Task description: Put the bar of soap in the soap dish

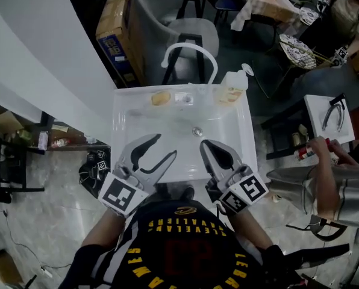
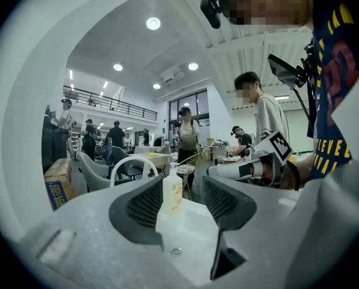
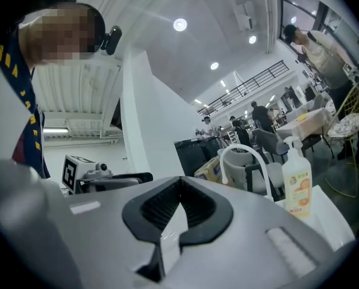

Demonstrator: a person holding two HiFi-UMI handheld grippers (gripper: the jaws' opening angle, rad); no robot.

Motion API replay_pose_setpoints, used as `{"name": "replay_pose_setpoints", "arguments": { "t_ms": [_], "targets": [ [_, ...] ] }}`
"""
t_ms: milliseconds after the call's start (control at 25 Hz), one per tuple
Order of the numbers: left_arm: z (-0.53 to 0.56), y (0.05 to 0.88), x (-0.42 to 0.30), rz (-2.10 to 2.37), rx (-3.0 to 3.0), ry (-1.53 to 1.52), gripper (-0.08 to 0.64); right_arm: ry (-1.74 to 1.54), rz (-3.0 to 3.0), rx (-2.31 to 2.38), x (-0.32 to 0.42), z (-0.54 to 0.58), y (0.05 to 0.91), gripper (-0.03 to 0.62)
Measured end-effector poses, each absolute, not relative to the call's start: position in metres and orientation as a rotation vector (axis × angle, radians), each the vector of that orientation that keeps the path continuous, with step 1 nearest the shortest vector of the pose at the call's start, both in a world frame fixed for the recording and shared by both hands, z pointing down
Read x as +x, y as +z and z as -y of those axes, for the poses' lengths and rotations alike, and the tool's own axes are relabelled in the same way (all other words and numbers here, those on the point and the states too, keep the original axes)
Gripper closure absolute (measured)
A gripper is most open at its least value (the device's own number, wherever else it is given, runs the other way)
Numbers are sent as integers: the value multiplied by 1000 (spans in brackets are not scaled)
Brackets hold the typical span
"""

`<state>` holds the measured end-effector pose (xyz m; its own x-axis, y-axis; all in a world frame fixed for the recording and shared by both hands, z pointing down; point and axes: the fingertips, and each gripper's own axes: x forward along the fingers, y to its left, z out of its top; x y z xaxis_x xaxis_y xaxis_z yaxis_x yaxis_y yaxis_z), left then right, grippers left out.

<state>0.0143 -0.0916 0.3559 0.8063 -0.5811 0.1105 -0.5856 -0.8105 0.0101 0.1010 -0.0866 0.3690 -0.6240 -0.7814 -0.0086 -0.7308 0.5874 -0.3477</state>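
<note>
The left claw (image 1: 160, 147) hovers over the near edge of the white sink (image 1: 125, 131) with its jaws spread wide and nothing between them; the right claw (image 1: 209, 146), just beside it, has its tips pressed together on nothing; the bar of soap (image 1: 161, 97) lies well beyond the left claw on the sink's far rim, just beside the soap dish (image 1: 184, 99); a pump bottle (image 1: 231, 93) stands beyond the right claw.

Round ceiling lamps (image 2: 153, 23) give cool, even light with weak shadows. The white basin (image 1: 131, 122) glares in the head view, its detail washed out. Both gripper views bow strongly toward dark corners (fisheye), and the left tool (image 2: 184, 185) looks soft up close.
</note>
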Motion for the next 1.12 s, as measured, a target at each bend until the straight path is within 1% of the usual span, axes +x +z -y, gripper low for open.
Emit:
{"name": "replay_pose_setpoints", "arguments": {
  "t_ms": [240,480,640,1120],
  "targets": [
    [85,340,14,964,2948,120,347,-374,-2623,-1230,100,79,329,591],
    [75,334,9,983,2928,98,347,-268,-2642,-1261,103,65,311,591],
    [67,331,7,997,2917,93,347,-278,-2613,-1219,95,57,297,591],
    [71,339,10,1005,2913,130,347,-350,-2630,-1254,100,59,317,591]
  ]
}}
